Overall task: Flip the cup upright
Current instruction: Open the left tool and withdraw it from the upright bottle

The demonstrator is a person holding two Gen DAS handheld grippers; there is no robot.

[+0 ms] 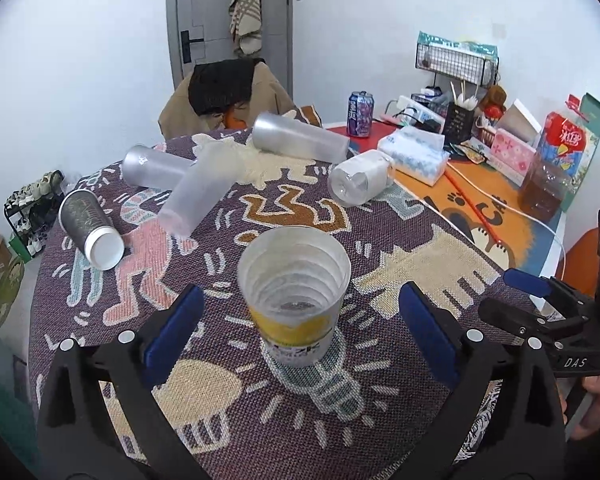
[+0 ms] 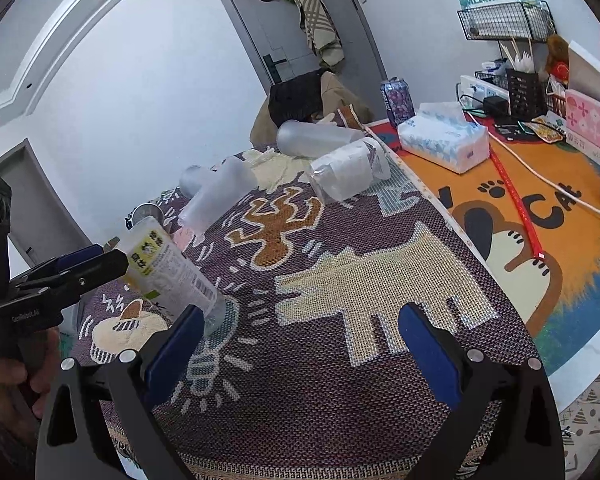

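A clear plastic cup with a yellow and white label (image 1: 294, 292) stands upright, mouth up, on the patterned cloth (image 1: 380, 400). My left gripper (image 1: 300, 332) is open, with its blue pads on either side of the cup and apart from it. In the right wrist view the same cup (image 2: 168, 270) stands at the left, beside the left gripper. My right gripper (image 2: 302, 354) is open and empty above the cloth (image 2: 320, 380); it shows at the right edge of the left wrist view (image 1: 540, 300).
Several cups lie on their sides farther back: frosted ones (image 1: 202, 196) (image 1: 300, 138) (image 1: 154, 166), a dark paper cup (image 1: 90, 228) and a white-wrapped one (image 1: 358, 178). A tissue pack (image 1: 414, 156), a can (image 1: 360, 114) and a bottle (image 1: 556, 160) stand at the right.
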